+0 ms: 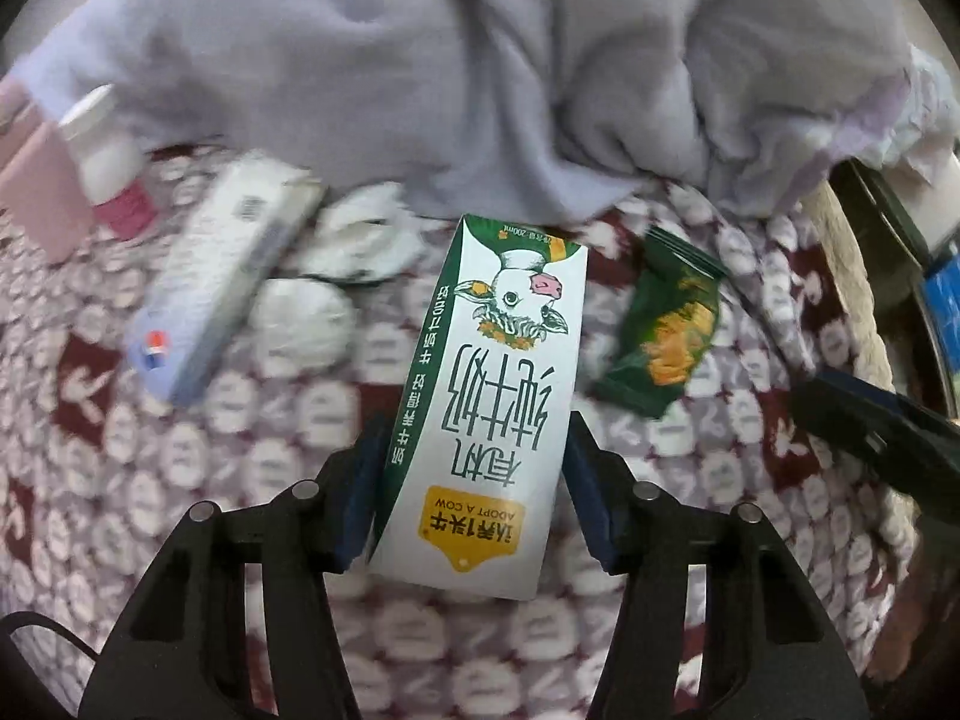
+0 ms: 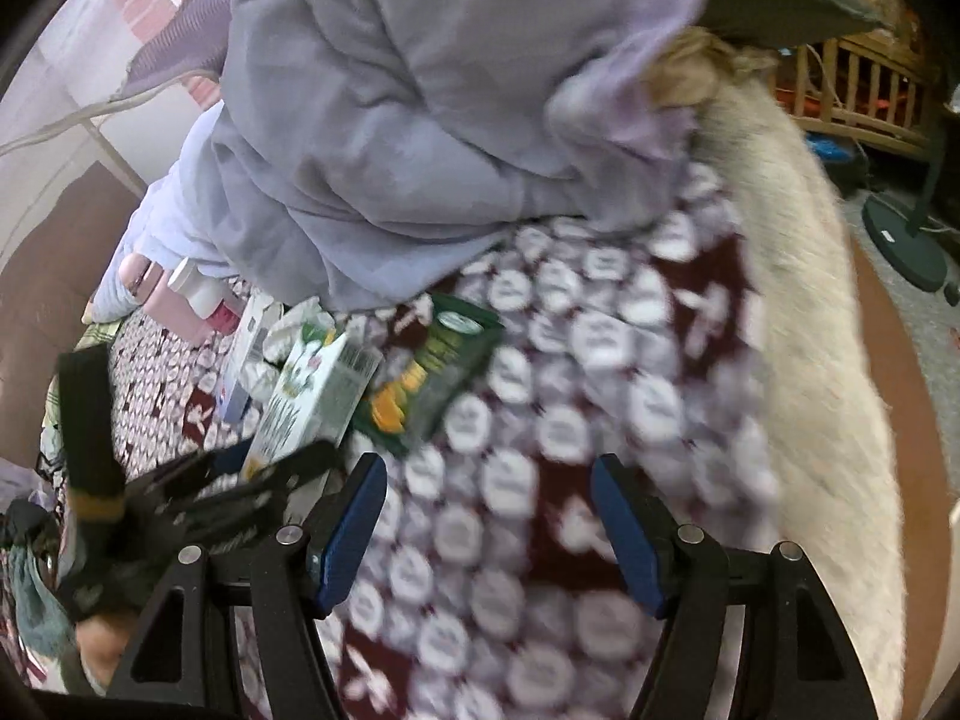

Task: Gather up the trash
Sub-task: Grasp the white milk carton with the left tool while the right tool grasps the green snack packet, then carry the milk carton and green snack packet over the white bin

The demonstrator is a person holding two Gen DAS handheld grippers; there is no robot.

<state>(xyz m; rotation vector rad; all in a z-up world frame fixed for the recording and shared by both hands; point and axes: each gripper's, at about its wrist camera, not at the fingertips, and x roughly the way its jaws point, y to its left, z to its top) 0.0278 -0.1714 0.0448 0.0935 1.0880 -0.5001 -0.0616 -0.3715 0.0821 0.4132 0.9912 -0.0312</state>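
Working from the left, we pass a white bottle, a long pale box and crumpled tissues lying on the patterned blanket. In the middle we have the left gripper around the milk carton, its blue pads bracketing the carton's lower end; they look to be touching or nearly so, but we cannot tell whether the grip is firm. To do this step well, we judge we should squeeze squarely across the flat faces, gently enough not to crush a possibly empty carton, and lift straight up clear of its neighbours. Just beside it on the right lies a green snack wrapper. Farther right, the right gripper hangs wide apart and empty over bare blanket, near the wrapper, which we take as its likely target.
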